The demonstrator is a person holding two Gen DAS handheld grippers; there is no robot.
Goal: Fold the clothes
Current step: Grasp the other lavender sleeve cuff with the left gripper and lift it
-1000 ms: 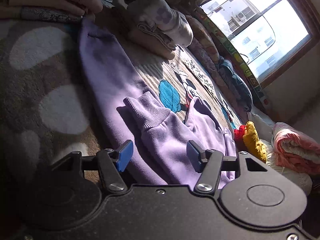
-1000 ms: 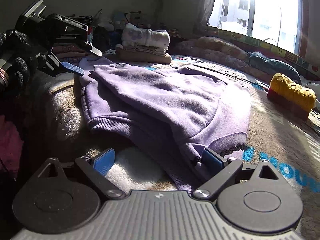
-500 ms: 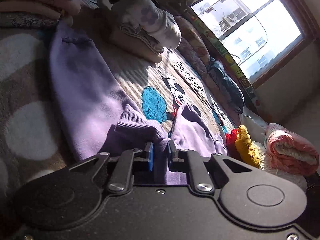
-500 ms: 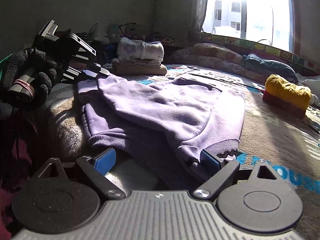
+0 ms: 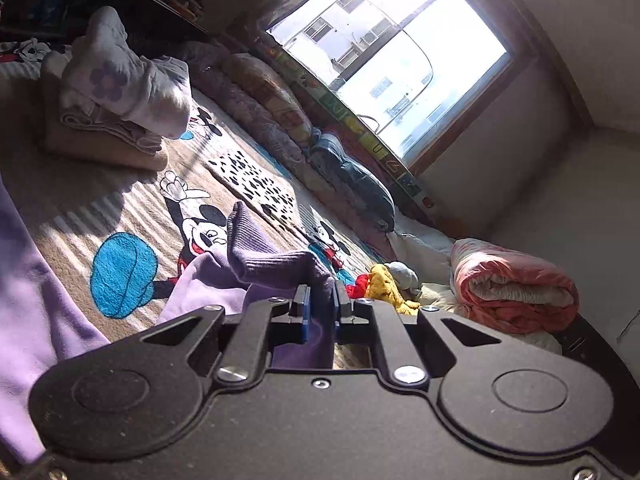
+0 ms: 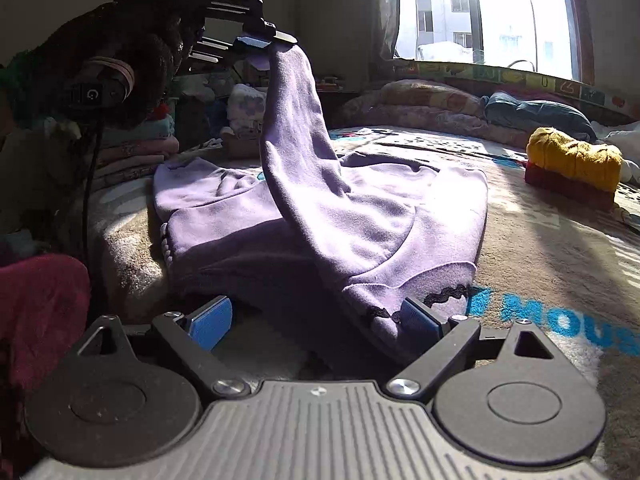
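1. Left view: my left tongs [image 5: 320, 304] pinch the ribbed cuff [image 5: 276, 262] of the purple sweatshirt [image 5: 24, 280], lifted above the blanket [image 5: 132, 200].
2. Right view: my right tongs [image 6: 316, 320] gape wide at the hem [image 6: 400, 308]. The sweatshirt is soft, floppy and light, so I think cuffs and hems grip best.

A sunlit window [image 5: 384, 60] lights plain walls and what seems a cartoon-printed blanket [image 5: 192, 200].

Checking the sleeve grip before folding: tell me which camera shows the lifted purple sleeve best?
The right wrist view: the whole sleeve rises from the sweater to the shut left gripper. The left wrist view shows only its pinched cuff.
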